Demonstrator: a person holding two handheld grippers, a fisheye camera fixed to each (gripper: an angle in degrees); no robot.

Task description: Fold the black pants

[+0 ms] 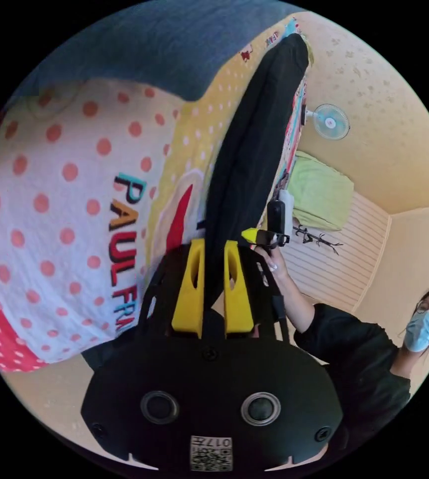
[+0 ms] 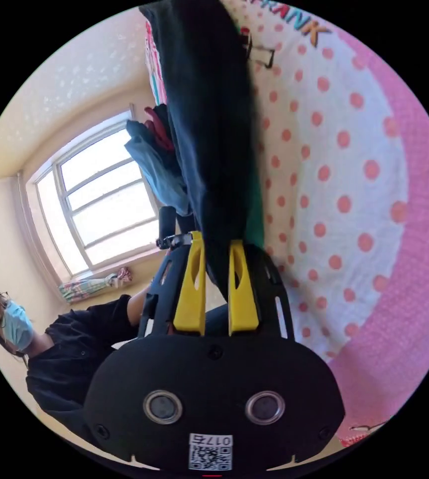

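Polka-dot bedsheet (image 1: 50,209) with colourful printed capitals reading "PAUL FRA", the rest hidden behind the gripper; in the right gripper view the same sheet (image 2: 334,164) shows "RANK", its start hidden

pants (image 1: 254,149) blk | bedsheet (image 1: 50,209) wht w/ pink dots | tool (image 1: 213,249) jaws yel

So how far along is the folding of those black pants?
Early on, I'd judge. Done: both ends are picked up. The left hand-held gripper and the right hand-held gripper are each shut on the black pants, which hang stretched over the dotted bedspread. In hand: holding them up. Left: every fold, since no crease or laid-flat shape shows yet.
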